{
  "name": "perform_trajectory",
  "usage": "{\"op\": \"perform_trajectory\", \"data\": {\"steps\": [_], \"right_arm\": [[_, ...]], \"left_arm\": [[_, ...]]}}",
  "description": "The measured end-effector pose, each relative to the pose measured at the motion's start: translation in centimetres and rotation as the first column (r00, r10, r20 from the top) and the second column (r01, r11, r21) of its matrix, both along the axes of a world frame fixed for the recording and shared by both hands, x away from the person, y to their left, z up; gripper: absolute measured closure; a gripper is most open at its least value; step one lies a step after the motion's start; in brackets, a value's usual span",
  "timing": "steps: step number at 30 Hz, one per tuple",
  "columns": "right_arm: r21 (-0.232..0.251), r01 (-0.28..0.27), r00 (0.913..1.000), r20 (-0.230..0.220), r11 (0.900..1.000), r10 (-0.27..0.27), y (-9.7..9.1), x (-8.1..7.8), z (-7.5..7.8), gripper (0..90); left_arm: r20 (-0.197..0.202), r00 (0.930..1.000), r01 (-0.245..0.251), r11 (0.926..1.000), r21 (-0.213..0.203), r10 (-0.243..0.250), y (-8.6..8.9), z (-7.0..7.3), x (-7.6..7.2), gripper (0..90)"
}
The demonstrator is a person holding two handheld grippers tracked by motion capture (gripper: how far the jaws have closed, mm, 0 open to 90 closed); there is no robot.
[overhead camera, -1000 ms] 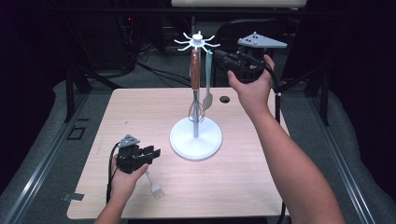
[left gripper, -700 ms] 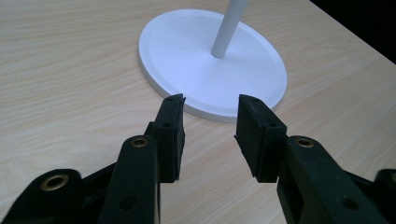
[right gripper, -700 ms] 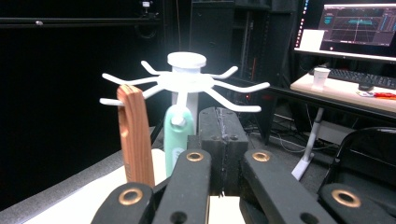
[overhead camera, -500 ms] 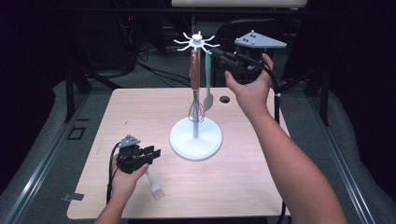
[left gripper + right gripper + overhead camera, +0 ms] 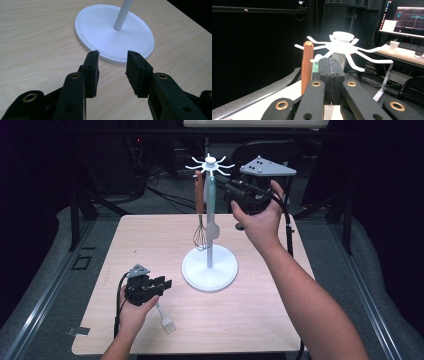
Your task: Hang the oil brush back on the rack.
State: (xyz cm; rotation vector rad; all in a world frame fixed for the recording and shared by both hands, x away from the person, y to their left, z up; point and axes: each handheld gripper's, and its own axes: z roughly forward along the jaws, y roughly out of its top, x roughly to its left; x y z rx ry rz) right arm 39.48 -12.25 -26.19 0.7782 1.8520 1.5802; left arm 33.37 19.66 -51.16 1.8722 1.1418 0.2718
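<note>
**A:** What lies closest to the person?

**B:** A small brush lies flat on the table, just beside the left hand. The left gripper sits low over the wood there. Its jaws are partly apart with nothing between them, and they point toward the stand's round white base.

**A:** So the brush hasn't been picked up?

**B:** No, nothing grips it. The left gripper's own view has only bare wood and the edge of the base between its pads.

**A:** And farther back?

**B:** A whisk with a wooden handle hangs on the stand, its wires down near the pole. Right beside it hangs a pale green spatula. Both hang from the ring of white hooks at the top.

**A:** Where is the right gripper?

**B:** The right gripper is up at hook height, just beside the spatula's handle. Its jaws are pressed together, and nothing can be seen between them. Whether the tips touch the handle cannot be told.

**A:** How far along does that put the work?

**B:** It looks like two utensils are hung and one is left. The brush has yet to be lifted and hooked, and free hooks remain.
</note>
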Motion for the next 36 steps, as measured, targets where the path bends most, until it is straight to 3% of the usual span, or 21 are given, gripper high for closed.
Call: {"op": "perform_trajectory", "data": {"steps": [9, 18, 23, 36], "right_arm": [[-0.001, -0.002, 1.0000, 0.005, 1.0000, 0.002, 0.4, -0.1, -0.1, 90.0], [-0.018, 0.040, 0.9991, -0.014, 0.9990, -0.041, -1.9, 0.1, -0.7, 90.0], [-0.001, 0.067, 0.9976, -0.016, 0.9977, -0.067, -2.7, 0.5, -0.5, 90.0], [0.003, 0.049, 0.9988, -0.002, 0.9988, -0.049, -1.4, 0.4, 0.0, 90.0]], "left_arm": [[0.000, 1.0000, 0.000, 1.0000, -0.001, 0.000, -0.1, -0.1, 0.0, 62.4], [-0.002, 1.0000, -0.004, 1.0000, 0.000, 0.004, 0.1, 0.0, 0.0, 62.5], [-0.002, 1.0000, -0.009, 0.9999, -0.005, 0.009, 0.1, 0.0, 0.1, 62.5], [-0.003, 0.9999, -0.017, 0.9998, -0.011, 0.016, 0.6, 0.1, 0.1, 62.6]]}}
